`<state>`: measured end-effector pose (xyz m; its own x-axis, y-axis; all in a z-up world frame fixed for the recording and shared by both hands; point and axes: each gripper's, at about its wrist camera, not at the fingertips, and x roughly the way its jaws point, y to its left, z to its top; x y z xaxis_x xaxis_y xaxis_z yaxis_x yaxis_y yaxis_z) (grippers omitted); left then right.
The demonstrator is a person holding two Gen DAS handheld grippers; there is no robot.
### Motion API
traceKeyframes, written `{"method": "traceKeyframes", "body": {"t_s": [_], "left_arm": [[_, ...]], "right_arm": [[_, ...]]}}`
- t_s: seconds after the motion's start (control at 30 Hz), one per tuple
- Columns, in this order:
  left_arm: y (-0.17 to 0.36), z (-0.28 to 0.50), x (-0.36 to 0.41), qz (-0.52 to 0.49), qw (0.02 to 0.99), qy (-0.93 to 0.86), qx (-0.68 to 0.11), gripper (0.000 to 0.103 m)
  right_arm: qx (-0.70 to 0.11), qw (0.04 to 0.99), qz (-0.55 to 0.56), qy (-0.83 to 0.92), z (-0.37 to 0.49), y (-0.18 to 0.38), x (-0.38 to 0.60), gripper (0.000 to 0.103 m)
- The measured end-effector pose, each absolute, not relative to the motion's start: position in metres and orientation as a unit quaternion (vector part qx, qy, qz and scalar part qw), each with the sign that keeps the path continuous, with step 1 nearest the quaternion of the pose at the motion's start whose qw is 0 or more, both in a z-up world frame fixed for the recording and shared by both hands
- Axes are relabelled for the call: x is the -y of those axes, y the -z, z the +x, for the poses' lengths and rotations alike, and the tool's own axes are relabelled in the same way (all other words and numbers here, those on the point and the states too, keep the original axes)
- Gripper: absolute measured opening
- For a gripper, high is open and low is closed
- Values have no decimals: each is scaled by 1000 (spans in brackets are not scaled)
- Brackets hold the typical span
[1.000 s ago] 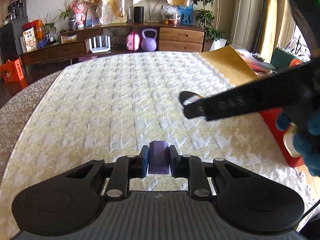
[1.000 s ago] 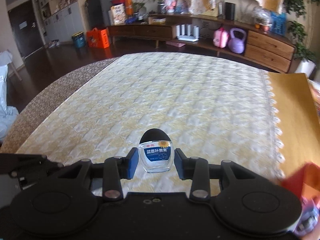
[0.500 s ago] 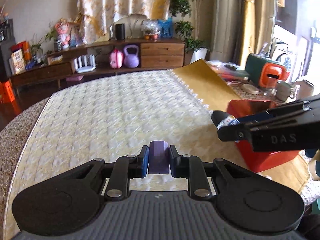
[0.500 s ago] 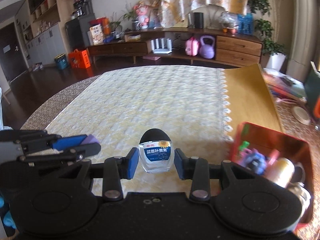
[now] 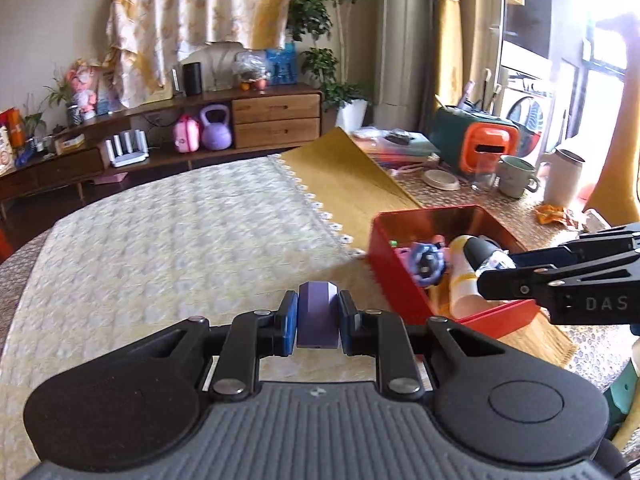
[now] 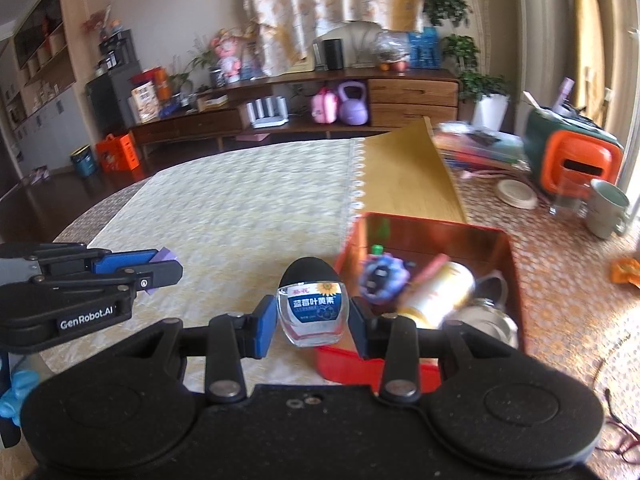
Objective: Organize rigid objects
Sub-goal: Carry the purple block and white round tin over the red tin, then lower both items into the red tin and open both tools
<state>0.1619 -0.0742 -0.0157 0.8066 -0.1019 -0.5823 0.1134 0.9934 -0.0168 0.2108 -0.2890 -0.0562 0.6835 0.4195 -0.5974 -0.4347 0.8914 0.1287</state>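
My left gripper (image 5: 317, 316) is shut on a small purple block (image 5: 317, 320), held above the quilted cloth left of a red tin box (image 5: 404, 280). My right gripper (image 6: 313, 316) is shut on a small glass bottle (image 6: 313, 312) with a black cap and a blue label, just over the near left corner of the red tin box (image 6: 516, 280). Inside the box lie a purple toy (image 6: 382, 280), a yellow-and-white can (image 6: 438, 294) and a metal cup (image 6: 486, 316). In the left wrist view the right gripper (image 5: 490, 266) reaches in from the right over the box.
The cream quilted cloth (image 5: 180, 248) covers the table, with a yellow mat (image 5: 352, 184) under the box. Behind the box stand a green mug (image 6: 606, 208), a glass, a small dish and a green-and-orange appliance (image 6: 572, 152). A wooden sideboard lines the far wall.
Both grippers have swung to the right with their loads still held. The red box has come fully into both views, and the right gripper now hangs over its near corner.
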Motion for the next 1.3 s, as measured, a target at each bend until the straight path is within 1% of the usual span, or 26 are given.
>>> {"method": "traceKeyframes", "body": {"t_s": [0.23,0.6,0.8,1.0,1.3], "left_arm": [[22,184,107,20,944,78,-319,21],[30,223,161,38,934,124,-334,21],[35,251,185,35,927,153,-341,21],[50,270,205,52,920,163,-352,21],[69,286,209,51,911,161,-375,21]], "right_arm": [[-318,928,-9,-196,209,64,330,38],[-317,935,-16,-159,220,82,364,38],[-322,934,-13,-154,231,90,366,38],[-318,936,-24,-151,240,98,364,38],[-328,932,-29,-149,251,109,361,38]]}}
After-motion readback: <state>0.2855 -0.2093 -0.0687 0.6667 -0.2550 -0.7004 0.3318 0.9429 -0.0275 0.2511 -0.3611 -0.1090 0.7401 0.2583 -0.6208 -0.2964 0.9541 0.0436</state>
